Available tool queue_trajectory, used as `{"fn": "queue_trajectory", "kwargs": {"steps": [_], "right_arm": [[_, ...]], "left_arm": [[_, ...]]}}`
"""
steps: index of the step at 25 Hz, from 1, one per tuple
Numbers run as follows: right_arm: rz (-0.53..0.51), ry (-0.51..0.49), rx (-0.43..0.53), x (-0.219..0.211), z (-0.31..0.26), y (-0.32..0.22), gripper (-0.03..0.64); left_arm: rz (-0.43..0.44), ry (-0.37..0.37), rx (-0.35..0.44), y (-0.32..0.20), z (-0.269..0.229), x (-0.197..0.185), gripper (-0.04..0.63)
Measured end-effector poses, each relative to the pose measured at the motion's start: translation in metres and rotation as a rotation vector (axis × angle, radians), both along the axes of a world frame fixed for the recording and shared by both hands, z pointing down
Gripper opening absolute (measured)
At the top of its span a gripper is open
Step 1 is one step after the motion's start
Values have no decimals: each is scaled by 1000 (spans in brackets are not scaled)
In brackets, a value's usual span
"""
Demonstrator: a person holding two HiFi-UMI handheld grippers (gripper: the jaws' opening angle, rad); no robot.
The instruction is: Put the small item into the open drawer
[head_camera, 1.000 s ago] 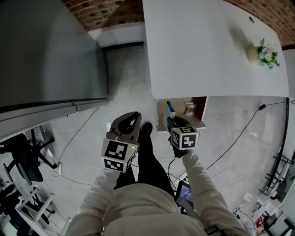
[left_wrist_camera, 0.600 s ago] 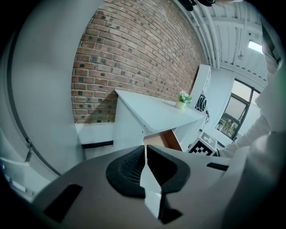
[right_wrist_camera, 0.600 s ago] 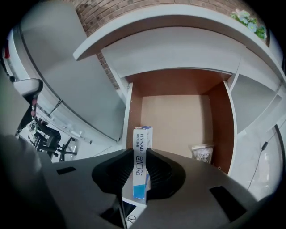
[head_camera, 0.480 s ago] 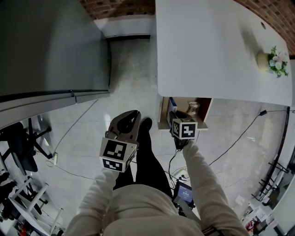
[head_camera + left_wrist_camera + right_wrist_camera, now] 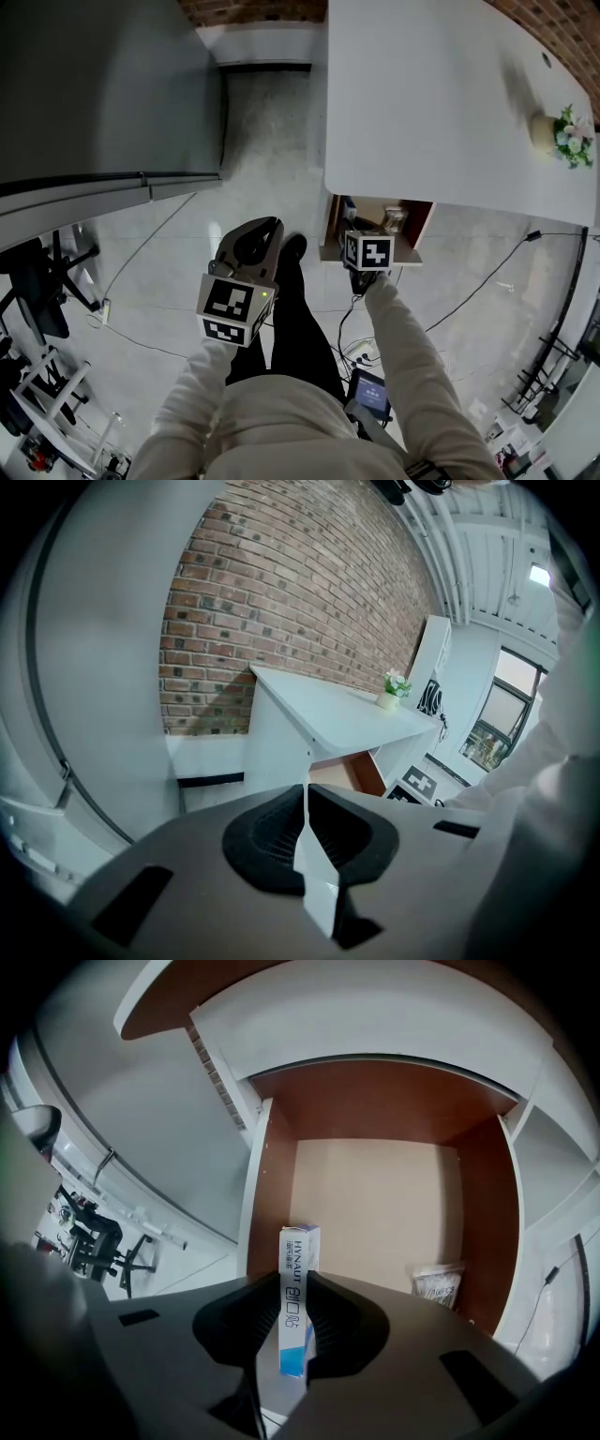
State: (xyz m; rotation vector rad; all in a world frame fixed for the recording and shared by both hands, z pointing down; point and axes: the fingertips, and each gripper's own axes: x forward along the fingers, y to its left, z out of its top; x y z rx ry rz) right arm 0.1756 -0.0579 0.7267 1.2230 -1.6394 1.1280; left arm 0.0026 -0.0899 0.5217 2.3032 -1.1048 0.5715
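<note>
A small blue-and-white box [image 5: 298,1246] stands upright between the pads of my right gripper [image 5: 295,1283], which is shut on it. The box hangs over the front left part of the open drawer [image 5: 375,1204], which has a tan bottom and brown walls. In the head view the right gripper [image 5: 356,230] reaches over the drawer's [image 5: 415,230] front edge under the white table, with the box's blue end [image 5: 348,214] showing. My left gripper [image 5: 265,228] is held lower left over the floor, and its jaws [image 5: 305,822] are shut with nothing between them.
A clear packet [image 5: 436,1283] lies in the drawer's front right corner. The white table [image 5: 441,94] carries a small flower pot [image 5: 562,131]. A tall grey cabinet [image 5: 94,84] stands to the left. Cables [image 5: 478,281] run over the floor, and a chair [image 5: 37,291] stands far left.
My right gripper has moved forward with the box, from in front of the drawer to over its front edge. The left gripper has hardly moved.
</note>
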Motion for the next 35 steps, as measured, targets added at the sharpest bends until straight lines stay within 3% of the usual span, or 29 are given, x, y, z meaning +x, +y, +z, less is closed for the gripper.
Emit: {"fn": "queue_trajectory", "kwargs": {"steps": [35], "right_arm": [[20, 54, -17, 2, 23, -11, 114]], "left_arm": [[-29, -15, -33, 8, 16, -8, 29]]}}
